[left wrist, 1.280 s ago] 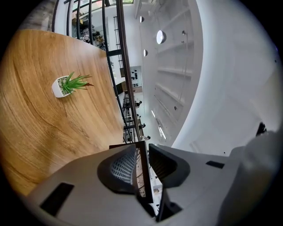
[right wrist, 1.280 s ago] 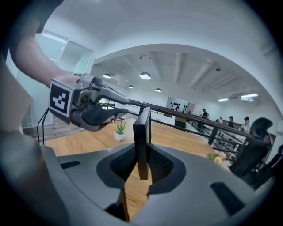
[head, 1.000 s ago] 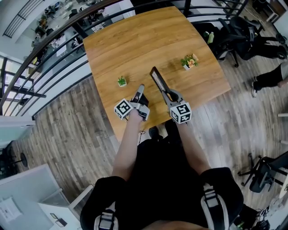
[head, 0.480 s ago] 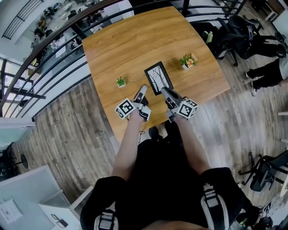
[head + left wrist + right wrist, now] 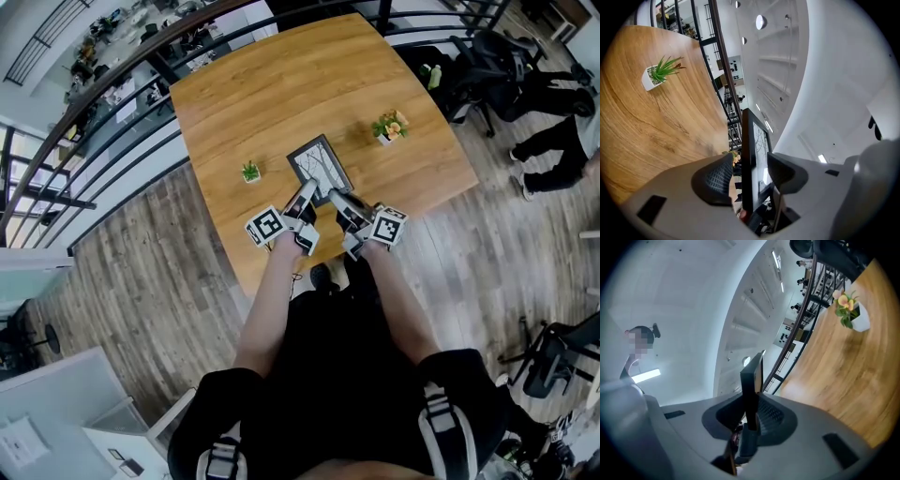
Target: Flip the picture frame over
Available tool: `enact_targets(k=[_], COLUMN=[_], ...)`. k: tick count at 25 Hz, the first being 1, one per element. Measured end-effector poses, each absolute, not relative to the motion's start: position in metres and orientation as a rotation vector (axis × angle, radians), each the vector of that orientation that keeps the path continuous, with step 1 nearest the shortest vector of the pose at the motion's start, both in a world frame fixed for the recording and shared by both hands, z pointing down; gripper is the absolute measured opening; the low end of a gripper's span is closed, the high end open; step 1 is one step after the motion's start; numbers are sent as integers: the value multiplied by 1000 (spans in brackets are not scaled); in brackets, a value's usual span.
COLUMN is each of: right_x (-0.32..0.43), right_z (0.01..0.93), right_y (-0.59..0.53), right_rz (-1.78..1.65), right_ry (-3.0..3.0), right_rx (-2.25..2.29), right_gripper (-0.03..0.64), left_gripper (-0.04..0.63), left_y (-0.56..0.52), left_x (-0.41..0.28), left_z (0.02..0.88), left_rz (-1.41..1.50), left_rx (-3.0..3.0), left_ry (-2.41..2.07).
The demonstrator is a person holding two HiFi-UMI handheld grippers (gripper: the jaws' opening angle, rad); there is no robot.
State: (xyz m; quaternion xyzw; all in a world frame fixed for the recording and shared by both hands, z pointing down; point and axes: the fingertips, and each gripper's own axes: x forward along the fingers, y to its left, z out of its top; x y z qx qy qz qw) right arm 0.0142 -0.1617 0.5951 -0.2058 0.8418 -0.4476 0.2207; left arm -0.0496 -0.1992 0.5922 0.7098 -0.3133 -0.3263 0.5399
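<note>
The right gripper (image 5: 339,200) kept its fingers (image 5: 771,416) closed on the near edge of the picture frame (image 5: 319,167), which showed its picture side at the centre of the head view, over the tabletop (image 5: 253,94). The left gripper (image 5: 305,194) had just been opening its fingers (image 5: 717,180). The frame's edge stood loosely between them.

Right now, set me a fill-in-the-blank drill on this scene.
1. The right gripper is shut on the ___.
2. The frame has a ___ rim.
3. In the head view, the green plant on the table stands ___ of the frame.
Missing: frame; black; left.
</note>
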Motion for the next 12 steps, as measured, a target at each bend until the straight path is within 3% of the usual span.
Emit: enact_targets(k=[5,12], right_x=[15,12], right_z=[595,588], right_y=[-159,-159], right_rz=[-1245,-1229], right_ry=[2340,2326], right_rx=[-575,-542], right_gripper=[80,81], left_gripper=[219,107], left_y=[-196,-198], left_x=[-53,-59], left_z=[589,585], left_rz=[-765,-822], left_rx=[1699,1673], left_ry=[-737,-705])
